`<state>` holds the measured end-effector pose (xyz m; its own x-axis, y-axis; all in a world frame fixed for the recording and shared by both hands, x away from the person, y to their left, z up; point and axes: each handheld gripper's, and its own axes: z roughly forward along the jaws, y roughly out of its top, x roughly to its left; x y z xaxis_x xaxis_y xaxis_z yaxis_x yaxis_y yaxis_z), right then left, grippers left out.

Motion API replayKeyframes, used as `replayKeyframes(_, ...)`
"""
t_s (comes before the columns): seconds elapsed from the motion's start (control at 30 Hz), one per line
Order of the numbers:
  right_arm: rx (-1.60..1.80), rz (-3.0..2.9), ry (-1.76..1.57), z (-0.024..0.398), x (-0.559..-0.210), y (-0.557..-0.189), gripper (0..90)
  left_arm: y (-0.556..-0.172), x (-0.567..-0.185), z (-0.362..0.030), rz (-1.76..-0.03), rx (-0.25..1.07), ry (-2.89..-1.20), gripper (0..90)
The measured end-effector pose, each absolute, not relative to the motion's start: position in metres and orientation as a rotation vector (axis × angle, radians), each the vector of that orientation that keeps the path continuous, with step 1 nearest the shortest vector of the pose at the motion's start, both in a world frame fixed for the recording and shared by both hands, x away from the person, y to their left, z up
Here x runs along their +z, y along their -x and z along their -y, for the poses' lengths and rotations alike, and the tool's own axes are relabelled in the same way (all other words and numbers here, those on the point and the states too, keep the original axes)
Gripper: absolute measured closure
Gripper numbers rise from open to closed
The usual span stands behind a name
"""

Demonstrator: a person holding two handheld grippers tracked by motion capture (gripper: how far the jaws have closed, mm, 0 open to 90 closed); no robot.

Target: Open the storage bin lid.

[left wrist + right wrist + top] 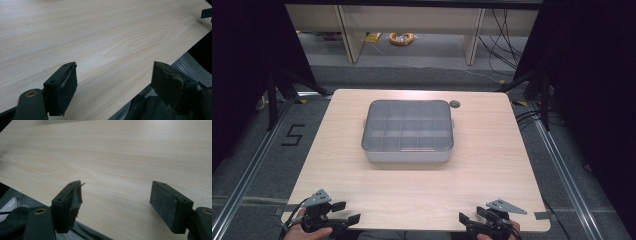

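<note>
In the high view, a grey box with a clear lid [408, 131] sits in the middle of the table [492, 165], a little toward the far edge, its inside split into small compartments; whether anything lies in them is too faint to tell. The left gripper [346, 212] rests at the near left corner and the right gripper [468, 220] near the near right corner, both well apart from the box, each held by a hand at the near edge. A small round hole [454, 104] is cut into the table just beside the far right corner of the box. Beyond the table lie grey floor, pale cabinet legs, loose cables and a yellow coil of cord [401, 38], and a "5" is taped on the floor to the left. In the left gripper view, the jaws stand wide apart with nothing between them, above bare wood at the near edge. In the right gripper view, the jaws are likewise spread and empty over the same pale grain. The step in hand looks like a reach to the box, so both grippers would do well to travel forward level, stay spread, and come in at the two short sides so the lid or body is taken evenly and the box does not slide on the smooth wood.
</note>
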<state>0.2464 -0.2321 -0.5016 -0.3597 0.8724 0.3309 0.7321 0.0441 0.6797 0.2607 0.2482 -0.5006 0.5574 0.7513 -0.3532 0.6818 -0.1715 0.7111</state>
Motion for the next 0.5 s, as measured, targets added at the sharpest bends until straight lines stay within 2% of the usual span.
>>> replayKeyframes(0.5,1.263,-2.089,-1.728,0.2352,-0.5003,-0.2472,26.2,-0.2626,-0.5021,-0.2482,-1.170,0.089,-1.888,20.4)
